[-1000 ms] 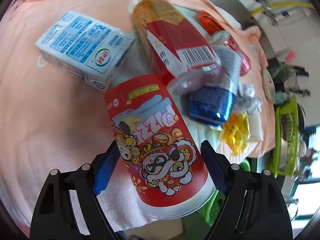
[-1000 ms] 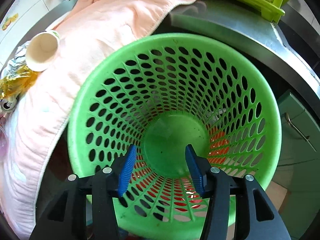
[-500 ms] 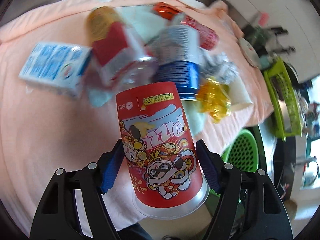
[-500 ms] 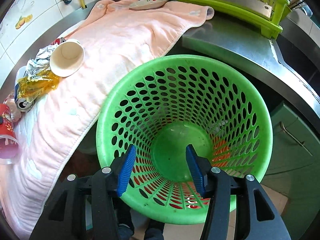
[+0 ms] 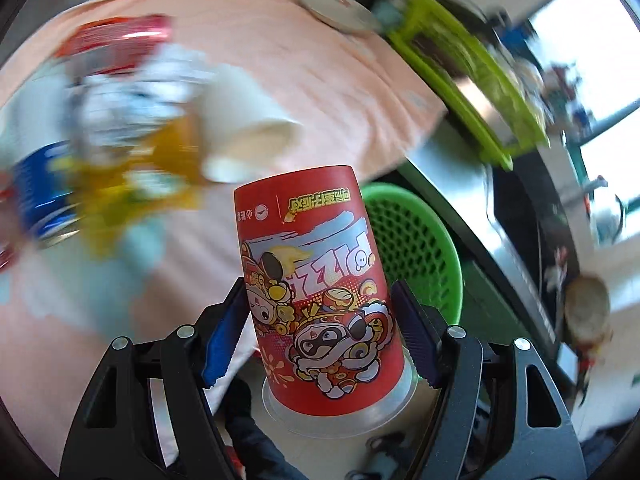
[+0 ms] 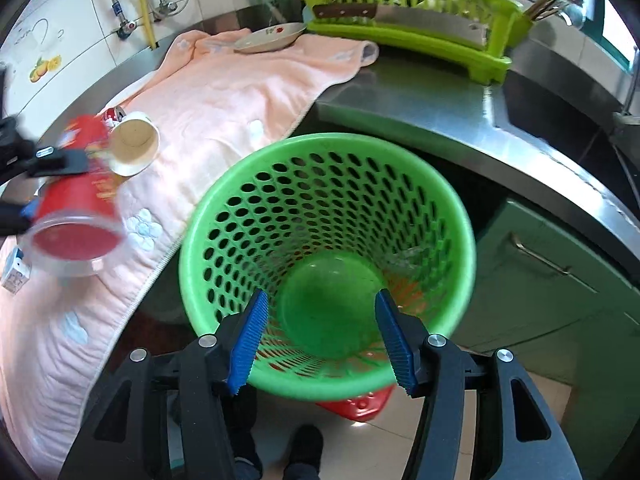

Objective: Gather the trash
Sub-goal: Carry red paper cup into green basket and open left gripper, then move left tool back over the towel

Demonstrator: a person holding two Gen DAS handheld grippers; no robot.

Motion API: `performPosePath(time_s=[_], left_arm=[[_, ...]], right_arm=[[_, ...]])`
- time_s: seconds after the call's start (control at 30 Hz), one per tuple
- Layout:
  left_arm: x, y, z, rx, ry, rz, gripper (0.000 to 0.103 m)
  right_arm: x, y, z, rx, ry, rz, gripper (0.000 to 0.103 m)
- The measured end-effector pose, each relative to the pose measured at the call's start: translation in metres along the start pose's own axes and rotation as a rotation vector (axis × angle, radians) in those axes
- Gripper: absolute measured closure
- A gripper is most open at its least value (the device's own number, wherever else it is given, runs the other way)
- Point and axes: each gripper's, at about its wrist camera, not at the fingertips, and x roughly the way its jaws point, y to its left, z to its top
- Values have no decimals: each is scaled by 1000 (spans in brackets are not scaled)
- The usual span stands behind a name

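Observation:
My left gripper (image 5: 318, 336) is shut on a red cartoon-printed cup (image 5: 316, 284) with a clear lid, held in the air above the towel's edge. It also shows at the left of the right wrist view (image 6: 76, 208), blurred, left of the green mesh basket (image 6: 328, 216). The basket (image 5: 416, 240) sits just behind the cup in the left wrist view. My right gripper (image 6: 322, 338) is open over the basket's near rim, with nothing held. Blurred trash lies on the pink towel (image 5: 312, 64): a white paper cup (image 5: 244, 136), a yellow wrapper (image 5: 132, 176), a blue can (image 5: 44, 196).
A lime dish rack (image 6: 404, 12) and a small plate (image 6: 270, 38) stand at the back of the steel counter (image 6: 420, 104). A red stool (image 6: 360, 400) is under the basket. A milk carton (image 6: 14, 270) lies at the towel's left edge.
My left gripper has lifted the red cup off the towel and swung it right toward the green basket. The right gripper has pulled back a little from the basket.

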Motion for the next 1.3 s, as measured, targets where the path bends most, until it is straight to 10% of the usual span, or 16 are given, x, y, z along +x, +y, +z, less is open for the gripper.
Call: performPosePath(time_s=[0.6,1.3], left_arm=[[103,-71,-11,198,161,0,30],[-20,-5,-27,258,-56,80,30]], right_arm=[[-23,-36,-21,54,-41,-57,29],[-34,37,11,-57,-97,57,28]])
